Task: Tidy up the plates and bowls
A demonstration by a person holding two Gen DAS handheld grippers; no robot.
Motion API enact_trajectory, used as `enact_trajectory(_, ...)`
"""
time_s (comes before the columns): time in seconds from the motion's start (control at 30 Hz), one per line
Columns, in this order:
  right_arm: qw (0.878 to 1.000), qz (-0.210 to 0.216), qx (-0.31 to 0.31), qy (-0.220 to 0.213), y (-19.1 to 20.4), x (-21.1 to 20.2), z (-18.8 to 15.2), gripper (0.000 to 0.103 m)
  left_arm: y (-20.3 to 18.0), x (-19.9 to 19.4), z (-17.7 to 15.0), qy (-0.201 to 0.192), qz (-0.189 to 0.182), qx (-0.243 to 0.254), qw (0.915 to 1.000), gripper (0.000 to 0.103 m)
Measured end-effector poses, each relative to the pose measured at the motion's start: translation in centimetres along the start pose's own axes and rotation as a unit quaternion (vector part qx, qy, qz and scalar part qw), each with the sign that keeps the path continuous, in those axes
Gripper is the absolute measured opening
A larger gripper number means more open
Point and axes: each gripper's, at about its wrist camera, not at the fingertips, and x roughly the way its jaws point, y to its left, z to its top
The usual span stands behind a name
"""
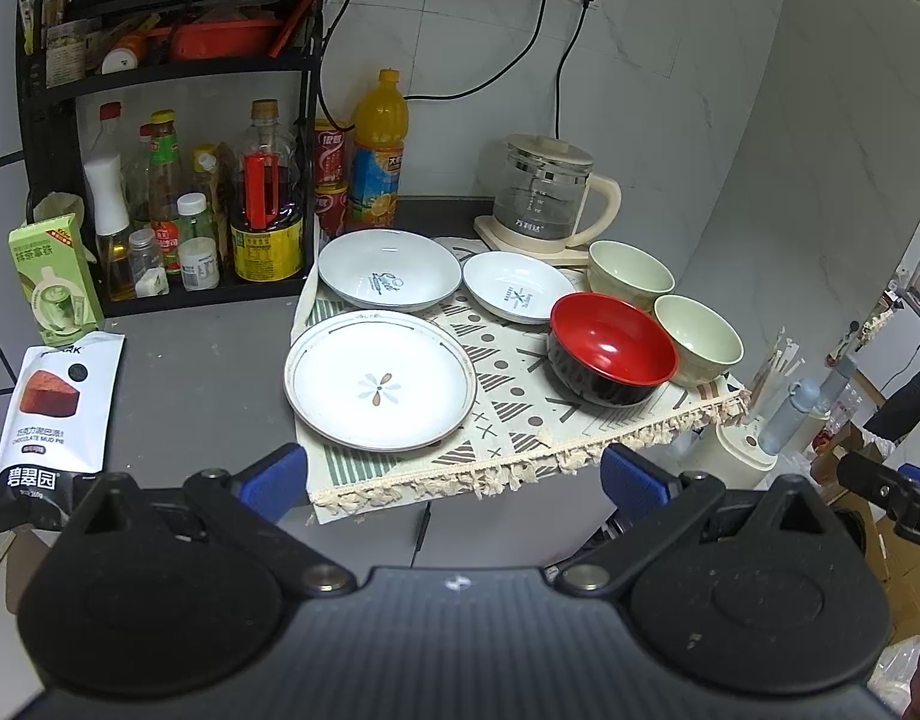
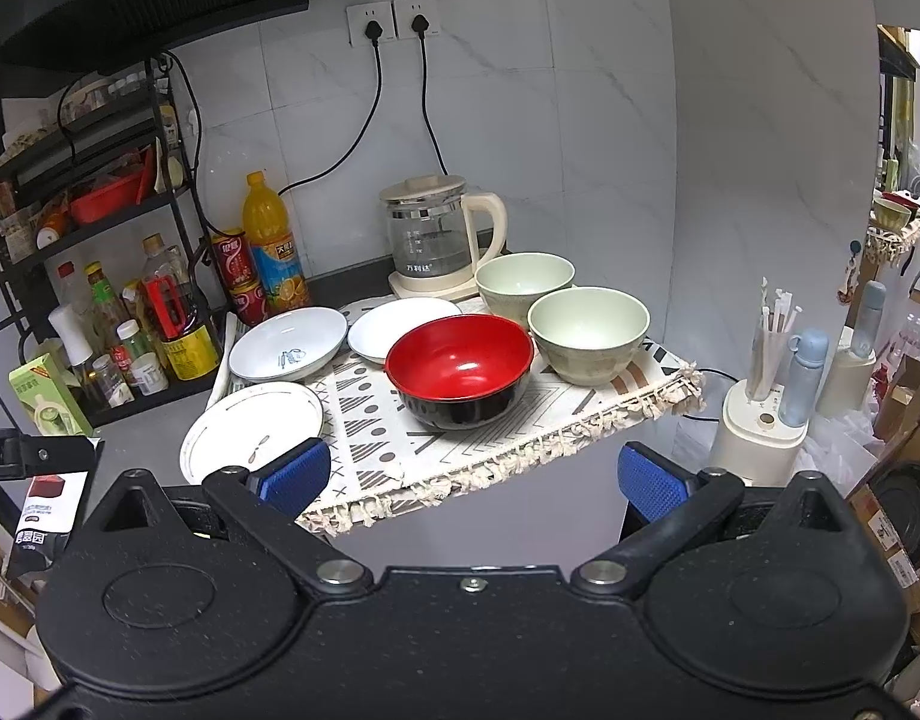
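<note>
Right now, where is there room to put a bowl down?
Bare mat lies between the flower plate and the red bowl. Grey counter left of that plate is free. The back is crowded with dishes and the kettle.

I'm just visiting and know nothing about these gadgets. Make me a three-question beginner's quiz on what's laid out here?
1. True or false: the red bowl is stacked inside a pale green bowl.
2. How many white plates lie on the patterned cloth?
3. Multiple choice: the left gripper and right gripper are A) both open and holding nothing, B) both clamped on plates, C) one holding a bowl.

Key
1. False: it stands by itself on the cloth, in front of both green bowls.
2. Three, the flower plate being nearest.
3. A
</note>
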Motion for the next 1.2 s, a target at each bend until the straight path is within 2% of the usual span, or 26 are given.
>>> enact_trajectory(0.2, 1.000, -0.006, -0.019, -0.017, 0.3, -0.4, -0.1, 0.103, -0.1, 0.2, 0.1, 0.007, 0.000, -0.005, 1.0000, 0.103)
enact_trajectory(0.43, 0.999, 0.006, -0.029, -0.019, 0.7, -0.8, 0.2, 0.103, -0.2, 0.2, -0.1, 0.004, -0.003, -0.007, 1.0000, 0.103)
enact_trajectory(1.2, 0.999, 0.013, -0.022, -0.020, 0.8, -0.1, 0.0, 0.103, 0.4, -1.3, -0.8, -0.006, 0.010, -0.009, 0.9999, 0.103)
